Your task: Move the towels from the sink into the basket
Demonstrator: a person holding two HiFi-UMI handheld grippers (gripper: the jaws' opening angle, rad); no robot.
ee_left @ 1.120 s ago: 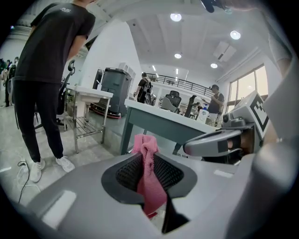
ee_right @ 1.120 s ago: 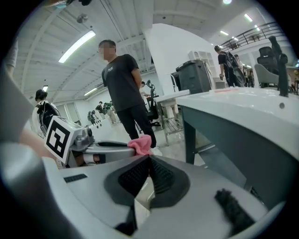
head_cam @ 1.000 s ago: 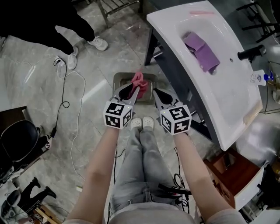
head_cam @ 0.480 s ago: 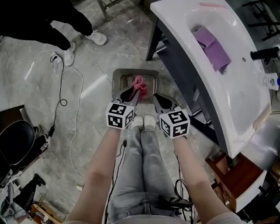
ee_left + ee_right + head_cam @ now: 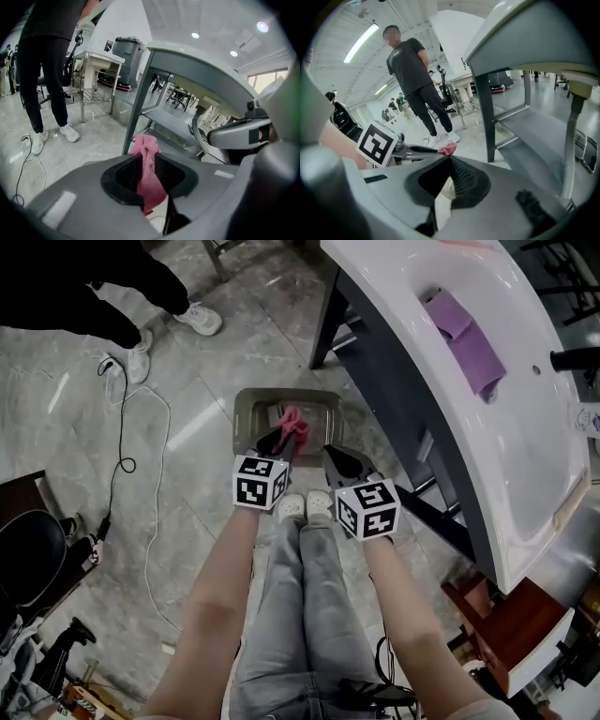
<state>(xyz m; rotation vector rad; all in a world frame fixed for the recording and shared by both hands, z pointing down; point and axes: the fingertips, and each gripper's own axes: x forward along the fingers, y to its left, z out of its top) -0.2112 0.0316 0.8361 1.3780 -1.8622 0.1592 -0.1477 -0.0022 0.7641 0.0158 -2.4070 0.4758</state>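
A pink towel (image 5: 292, 420) hangs pinched in my left gripper (image 5: 278, 440), right over the grey metal basket (image 5: 242, 413) on the floor. In the left gripper view the pink towel (image 5: 149, 173) runs down between the ribbed pads, and the gripper (image 5: 147, 161) is shut on it. My right gripper (image 5: 330, 454) hangs beside it, over the basket's near right corner; its tips meet with nothing between them (image 5: 450, 158). The pink towel's tip (image 5: 447, 149) shows from there too. A purple towel (image 5: 466, 338) lies in the white sink (image 5: 525, 456) at the upper right.
The sink's dark frame leg (image 5: 323, 329) stands just right of the basket. A person's legs and white shoes (image 5: 141, 357) are at the upper left, with a cable (image 5: 122, 442) on the marble floor. My own white shoes (image 5: 305, 505) sit just below the basket. A tap (image 5: 574, 359) sticks out at the sink's right.
Both grippers have sunk towards the basket, and the pink towel has come down with the left one. The purple towel has not moved in the sink.
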